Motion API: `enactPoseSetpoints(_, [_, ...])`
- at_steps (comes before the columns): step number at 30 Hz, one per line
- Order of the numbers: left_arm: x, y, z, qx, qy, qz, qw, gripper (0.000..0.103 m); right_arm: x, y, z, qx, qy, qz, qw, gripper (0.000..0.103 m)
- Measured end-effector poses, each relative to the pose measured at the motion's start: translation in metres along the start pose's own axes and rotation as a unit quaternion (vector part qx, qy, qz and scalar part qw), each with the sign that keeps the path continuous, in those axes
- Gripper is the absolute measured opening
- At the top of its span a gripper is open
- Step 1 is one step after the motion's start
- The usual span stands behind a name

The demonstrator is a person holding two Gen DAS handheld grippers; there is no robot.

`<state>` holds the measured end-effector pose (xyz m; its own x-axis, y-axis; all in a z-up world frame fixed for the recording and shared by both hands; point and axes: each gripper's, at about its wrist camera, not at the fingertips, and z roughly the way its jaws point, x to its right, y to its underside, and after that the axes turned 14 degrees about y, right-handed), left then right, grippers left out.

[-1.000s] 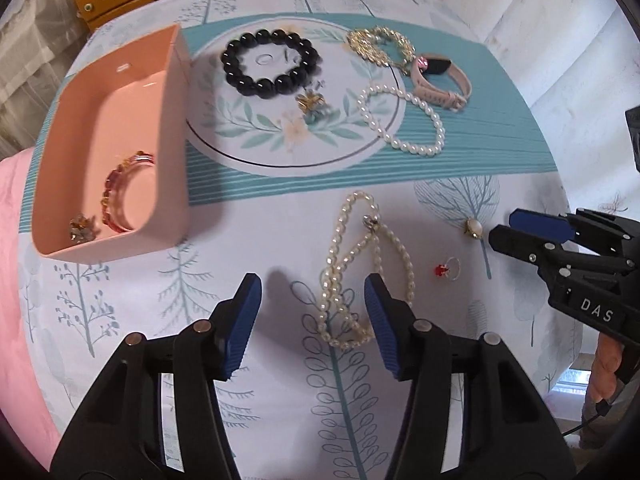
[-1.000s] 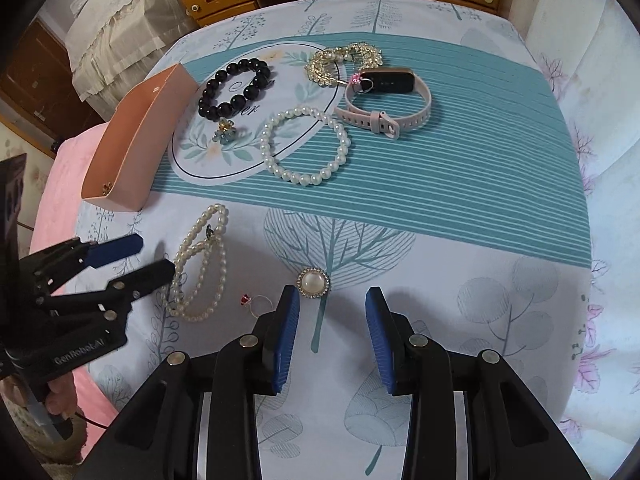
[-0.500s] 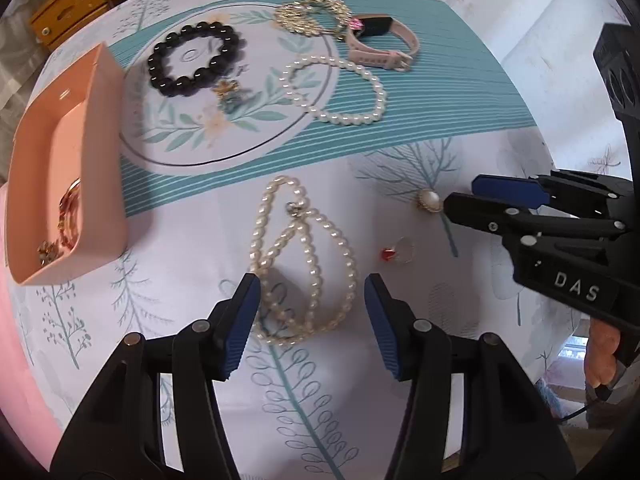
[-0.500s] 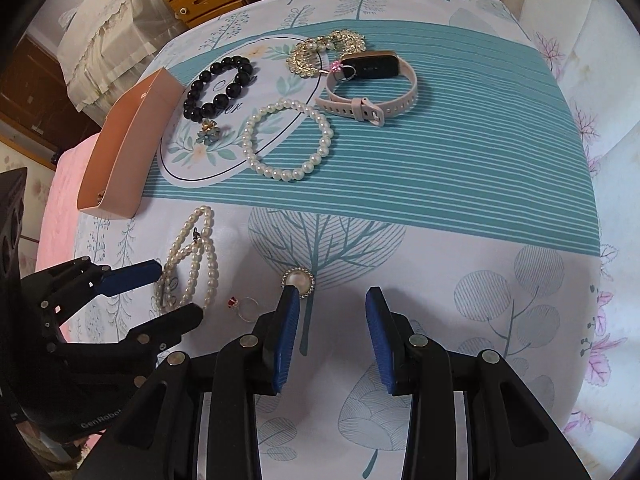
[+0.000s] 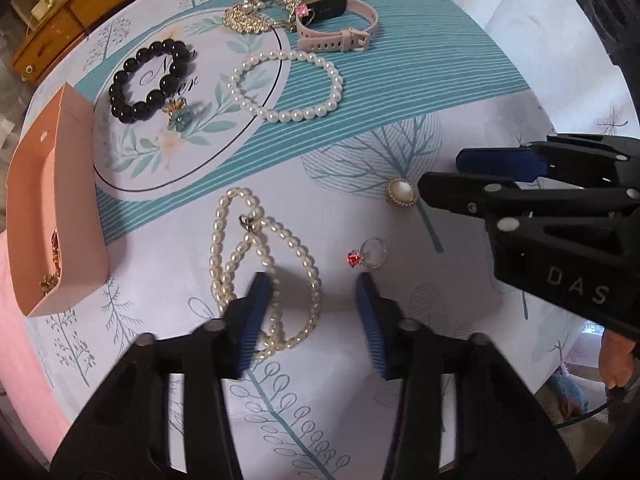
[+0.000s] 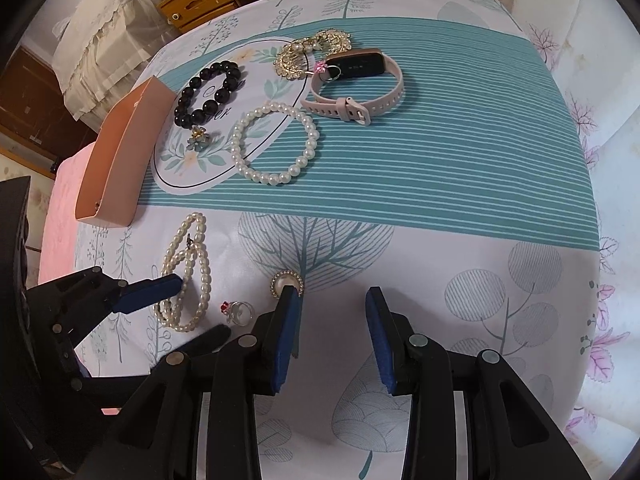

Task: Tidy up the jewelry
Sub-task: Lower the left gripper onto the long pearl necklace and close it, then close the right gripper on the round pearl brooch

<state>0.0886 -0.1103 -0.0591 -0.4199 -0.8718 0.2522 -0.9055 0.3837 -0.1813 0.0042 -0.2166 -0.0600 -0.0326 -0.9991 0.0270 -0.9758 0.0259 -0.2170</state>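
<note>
Both grippers hang over loose jewelry on the bench (image 6: pixel 460 184), each released and holding nothing, so this looks like the approach to a pick-up. The left gripper (image 5: pixel 312 292) has its jaws spread, with the lower loops of the pearl necklace (image 5: pixel 256 256) lying between and under its left finger, and the red-stone ring (image 5: pixel 366 254) just ahead of its right finger. The right gripper (image 6: pixel 332 300) is also spread, its left fingertip just beside, perhaps touching, the pearl brooch (image 6: pixel 286 280).

The next move probably calls for lowering and centring the left gripper on the necklace strands, closing, then carrying them to the pink box (image 5: pixel 48 216) far to its left, which already holds a few pieces.

Well ahead of both grippers lie a pearl bracelet (image 5: pixel 286 86), black bead bracelet (image 5: pixel 150 80), flower charm (image 5: pixel 178 114), gold piece (image 5: pixel 260 12) and pink watch (image 5: pixel 340 20). The grippers sit close together, so they could collide; the loose strands may slip or drag the ring.
</note>
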Motion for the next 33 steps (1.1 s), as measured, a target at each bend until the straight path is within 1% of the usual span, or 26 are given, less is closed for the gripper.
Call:
enactPoseSetpoints(1, [0.000, -0.001, -0.001, 0.001, 0.001, 0.000, 1.0000, 0.022, 0.000, 0.000, 0.000, 0.000, 0.001, 0.000, 1.000, 0.036])
enactPoseSetpoints(2, [0.000, -0.002, -0.002, 0.001, 0.001, -0.001, 1.0000, 0.019, 0.000, 0.000, 0.000, 0.000, 0.003, -0.001, 1.000, 0.036])
enactPoseSetpoints(4, [-0.002, -0.003, -0.004, 0.005, 0.001, -0.006, 1.0000, 0.007, -0.002, -0.001, 0.000, 0.000, 0.006, -0.004, 1.000, 0.036])
enactPoseSetpoints(7, [-0.002, 0.003, -0.004, 0.011, 0.017, -0.023, 0.9995, 0.006, -0.006, -0.002, 0.000, 0.000, 0.012, -0.010, 1.000, 0.036])
enactPoseSetpoints(9, [-0.011, 0.011, -0.005, 0.015, 0.032, -0.037, 0.9987, 0.006, -0.007, -0.002, 0.000, 0.000, 0.013, -0.012, 1.000, 0.036])
enactPoseSetpoints(10, [-0.014, 0.011, -0.007, 0.020, 0.039, -0.045, 0.9980, 0.002, -0.008, -0.002, 0.000, 0.000, 0.014, -0.014, 1.000, 0.036])
enactPoseSetpoints(11, [-0.016, 0.010, -0.011, 0.026, 0.038, -0.049, 0.9978, 0.000, -0.009, -0.002, 0.000, -0.001, 0.015, -0.015, 1.000, 0.036])
enactPoseSetpoints(17, [-0.030, 0.009, -0.034, 0.056, 0.041, -0.068, 0.9953, 0.000, -0.013, -0.004, 0.001, -0.003, 0.017, -0.024, 1.000, 0.036])
enactPoseSetpoints(20, [-0.037, 0.011, -0.045, 0.065, 0.042, -0.074, 0.9943, 0.000, -0.018, -0.005, 0.002, -0.003, 0.025, -0.034, 0.999, 0.036])
enactPoseSetpoints(25, [-0.055, 0.012, -0.041, 0.056, 0.049, -0.089, 0.9932, 0.000, -0.031, -0.005, 0.002, -0.004, 0.038, -0.057, 0.998, 0.036])
enactPoseSetpoints(28, [-0.057, 0.017, -0.032, 0.050, 0.048, -0.098, 0.9928, 0.000, -0.042, -0.006, 0.002, -0.004, 0.039, -0.069, 0.997, 0.036])
enactPoseSetpoints(29, [-0.058, 0.018, -0.032, 0.048, 0.047, -0.102, 0.9925, 0.000, -0.044, -0.007, 0.002, -0.003, 0.042, -0.072, 0.997, 0.034])
enactPoseSetpoints(32, [-0.066, 0.021, -0.031, 0.043, 0.049, -0.112, 0.9916, 0.000, -0.054, -0.008, 0.002, 0.004, 0.058, -0.086, 0.995, 0.018])
enactPoseSetpoints(33, [-0.068, 0.021, -0.031, 0.041, 0.051, -0.115, 0.9912, 0.000, -0.055, -0.008, 0.001, 0.005, 0.060, -0.087, 0.994, 0.018])
